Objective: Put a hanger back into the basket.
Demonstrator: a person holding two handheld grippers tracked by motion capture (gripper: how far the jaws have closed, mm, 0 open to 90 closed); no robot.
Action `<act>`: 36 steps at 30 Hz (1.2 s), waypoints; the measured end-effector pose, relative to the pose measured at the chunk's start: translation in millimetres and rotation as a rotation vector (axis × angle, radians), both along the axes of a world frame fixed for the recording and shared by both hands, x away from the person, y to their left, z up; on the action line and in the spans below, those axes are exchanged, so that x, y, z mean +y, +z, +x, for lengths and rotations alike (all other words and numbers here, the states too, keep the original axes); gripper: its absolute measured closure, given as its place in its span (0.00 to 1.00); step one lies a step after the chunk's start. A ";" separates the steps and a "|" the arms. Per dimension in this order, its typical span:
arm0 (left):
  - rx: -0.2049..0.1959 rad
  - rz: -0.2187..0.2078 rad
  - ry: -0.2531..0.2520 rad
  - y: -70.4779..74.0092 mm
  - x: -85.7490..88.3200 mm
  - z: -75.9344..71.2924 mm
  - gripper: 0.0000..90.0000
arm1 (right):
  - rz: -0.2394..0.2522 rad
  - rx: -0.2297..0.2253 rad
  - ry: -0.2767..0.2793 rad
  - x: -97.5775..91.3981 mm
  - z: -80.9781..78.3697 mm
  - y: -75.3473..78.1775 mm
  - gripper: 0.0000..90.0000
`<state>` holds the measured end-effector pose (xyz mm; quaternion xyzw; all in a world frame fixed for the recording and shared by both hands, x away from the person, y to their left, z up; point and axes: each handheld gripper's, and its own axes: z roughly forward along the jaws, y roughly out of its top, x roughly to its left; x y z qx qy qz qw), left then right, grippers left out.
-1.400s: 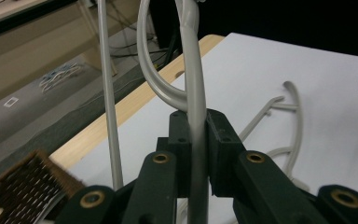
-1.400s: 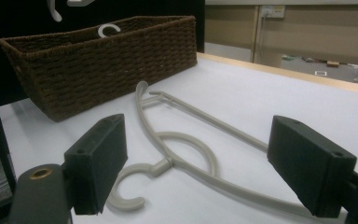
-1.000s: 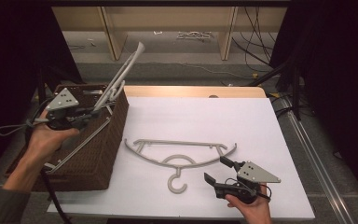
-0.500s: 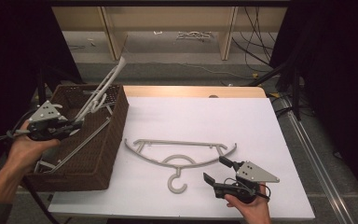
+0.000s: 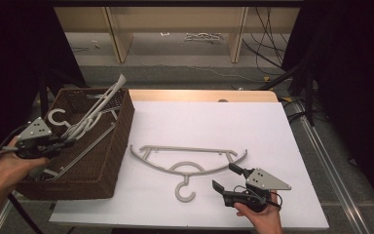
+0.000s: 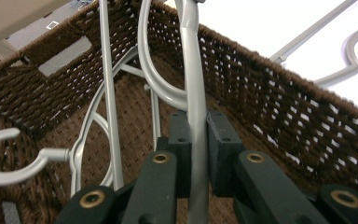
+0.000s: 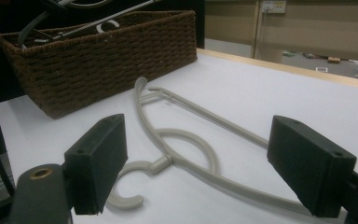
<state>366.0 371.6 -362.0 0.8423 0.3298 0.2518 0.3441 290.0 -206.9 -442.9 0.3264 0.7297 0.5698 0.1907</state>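
My left gripper is shut on the arm of a grey plastic hanger, which lies slanted in the brown wicker basket with its far end poking over the rim. In the left gripper view the jaws clamp that grey bar above the basket floor. A beige hanger lies flat on the white table, hook toward me. My right gripper rests open just right of that hook. In the right gripper view its jaws frame the hanger without touching it.
More grey hangers lie in the basket, one with its hook at the near left. The basket stands at the table's left edge. A wooden strip borders the white tabletop at the back, with shelf legs and cables on the floor beyond.
My left hand has moved left and down toward the person, lowering the held grey hanger deeper into the basket. The right gripper and the beige hanger have not moved.
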 end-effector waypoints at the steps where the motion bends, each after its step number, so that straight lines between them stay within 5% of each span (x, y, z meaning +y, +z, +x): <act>1: 0.002 0.000 -0.015 -1.3 2.6 -0.2 0.91 | -0.003 0.002 0.000 0.0 0.1 -0.4 0.23; 4: 0.010 -0.017 0.010 -5.1 6.8 -5.1 0.91 | -0.008 0.006 0.001 0.1 -0.1 0.2 0.23; 6: 0.022 0.021 -0.017 -4.9 12.0 -6.8 0.91 | 0.003 0.003 0.009 0.7 0.5 -0.7 0.23; 7: 0.026 -0.011 0.000 -8.0 11.9 -7.7 0.91 | 0.011 0.006 0.011 1.1 0.6 -1.3 0.23; 9: 0.050 0.042 -0.026 -7.1 17.1 -8.2 0.91 | -0.004 0.004 0.000 0.5 0.0 0.0 0.23; 13: 0.043 0.011 -0.035 -15.2 21.4 -8.0 0.91 | 0.019 -0.001 0.010 2.7 0.9 -1.9 0.23; 16: 0.062 0.006 -0.032 -18.4 22.9 -6.7 0.90 | -0.011 0.007 0.009 1.5 0.4 -0.1 0.23; 19: 0.106 0.048 -0.047 -17.9 24.2 -3.6 0.90 | -0.008 0.008 0.012 1.9 0.5 -0.4 0.23; 27: 0.162 0.043 -0.041 -24.7 21.7 4.9 0.90 | 0.011 -0.004 0.018 3.2 1.5 -1.4 0.23; 28: 0.166 0.003 -0.016 -26.7 19.5 4.9 0.90 | 0.010 0.003 0.017 3.1 1.3 -1.9 0.23; 36: 0.212 -0.026 0.070 -26.3 24.7 15.6 0.88 | -0.019 0.005 0.015 2.6 0.4 0.1 0.23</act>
